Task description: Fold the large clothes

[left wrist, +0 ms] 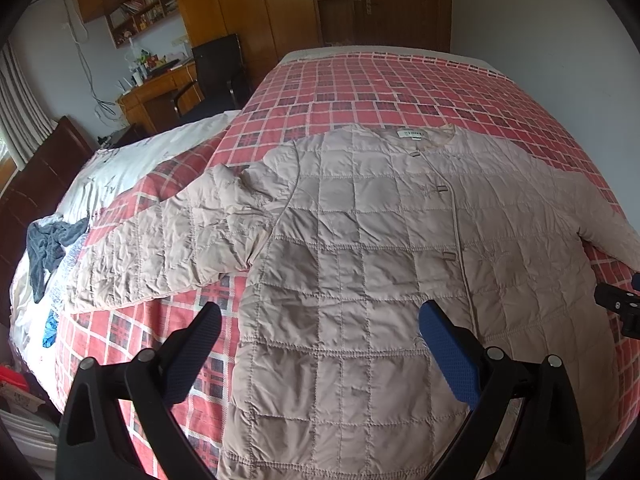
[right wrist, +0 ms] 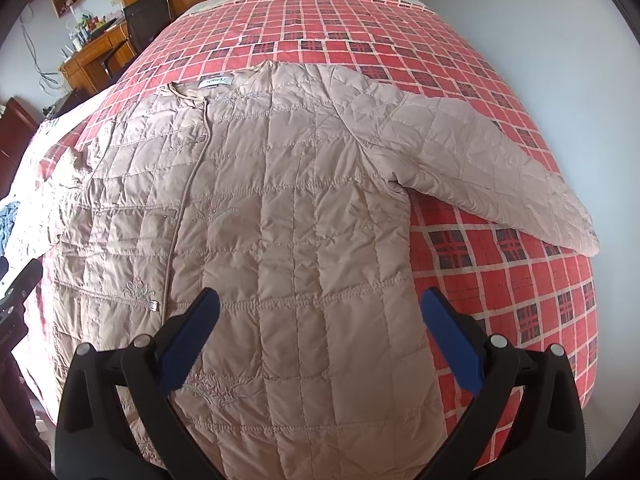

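Beige quilted jacket (left wrist: 360, 248) lies buttoned and face up on the red plaid bedspread (right wrist: 520, 280), both sleeves spread out. Left tongs (left wrist: 320, 320) and right tongs (right wrist: 320, 308) hover released over its hem, gripping nothing. I'd pinch each sleeve near the cuff, beginning with the rumpled left sleeve (left wrist: 172, 240), and fold it across the chest. A dark chair (left wrist: 216, 64) stands beyond the bed.
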`<state>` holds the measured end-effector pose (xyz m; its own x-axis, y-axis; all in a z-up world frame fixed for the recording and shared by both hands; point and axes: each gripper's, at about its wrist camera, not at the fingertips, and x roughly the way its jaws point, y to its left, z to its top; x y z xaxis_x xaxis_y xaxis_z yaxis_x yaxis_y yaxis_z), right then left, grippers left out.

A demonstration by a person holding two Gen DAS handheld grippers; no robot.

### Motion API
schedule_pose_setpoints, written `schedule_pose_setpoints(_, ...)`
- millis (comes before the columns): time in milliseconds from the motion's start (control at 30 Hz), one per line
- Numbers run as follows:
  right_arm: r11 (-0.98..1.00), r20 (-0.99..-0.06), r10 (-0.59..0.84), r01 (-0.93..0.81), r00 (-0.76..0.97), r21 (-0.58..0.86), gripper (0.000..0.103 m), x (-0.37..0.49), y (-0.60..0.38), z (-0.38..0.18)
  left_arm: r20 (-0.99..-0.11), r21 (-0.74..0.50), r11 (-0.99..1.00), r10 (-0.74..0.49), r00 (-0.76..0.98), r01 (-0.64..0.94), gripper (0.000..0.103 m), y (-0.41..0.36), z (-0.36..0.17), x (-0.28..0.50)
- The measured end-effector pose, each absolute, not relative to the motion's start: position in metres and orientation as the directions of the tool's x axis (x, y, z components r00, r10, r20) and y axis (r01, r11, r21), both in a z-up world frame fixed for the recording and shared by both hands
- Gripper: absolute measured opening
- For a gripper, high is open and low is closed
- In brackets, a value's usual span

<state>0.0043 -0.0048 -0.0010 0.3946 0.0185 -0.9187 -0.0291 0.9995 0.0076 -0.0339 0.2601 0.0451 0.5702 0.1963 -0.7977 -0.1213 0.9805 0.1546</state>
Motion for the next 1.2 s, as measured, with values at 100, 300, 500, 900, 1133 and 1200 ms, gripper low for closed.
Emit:
schedule_pose_setpoints(100,1.000,-0.919,0.019,-0.030,0.394,0.008,0.100,0.0044,-0.0048,-0.0009,-0.797,0.156,0.980,0.198,0.571,-0.122,0.099,0.2599,0.0455,-0.0343)
schedule_pose_setpoints(300,1.000,-0.919,0.019,-0.029,0.394,0.008,0.100,0.0045,-0.0049,-0.0007,-0.797,0.157,0.980,0.198,0.571,-0.122,0.099,0.2599,0.0460,-0.0347)
schedule_pose_setpoints(500,1.000,-0.919,0.019,-0.029,0.395,0.008,0.100,0.0047,-0.0049,-0.0005,-0.796,0.157,0.980,0.199,0.571,-0.122,0.099,0.2596,0.0461,-0.0350)
schedule_pose_setpoints(900,1.000,-0.918,0.020,-0.028,0.396,0.010,0.100,0.0062,-0.0064,0.0020,-0.793,0.158,0.981,0.195,0.578,-0.113,0.099,0.2573,0.0482,-0.0343)
schedule_pose_setpoints(1133,1.000,-0.917,0.020,-0.026,0.398,0.011,0.100,0.0068,-0.0076,0.0021,-0.804,0.141,0.984,0.177,0.568,-0.107,0.099,0.2571,0.0440,-0.0313)
schedule_pose_setpoints(1200,1.000,-0.916,0.030,-0.017,0.401,0.025,0.100,0.0093,-0.0135,0.0013,-0.822,0.119,0.987,0.159,0.546,-0.109,0.099,0.2593,0.0396,-0.0283)
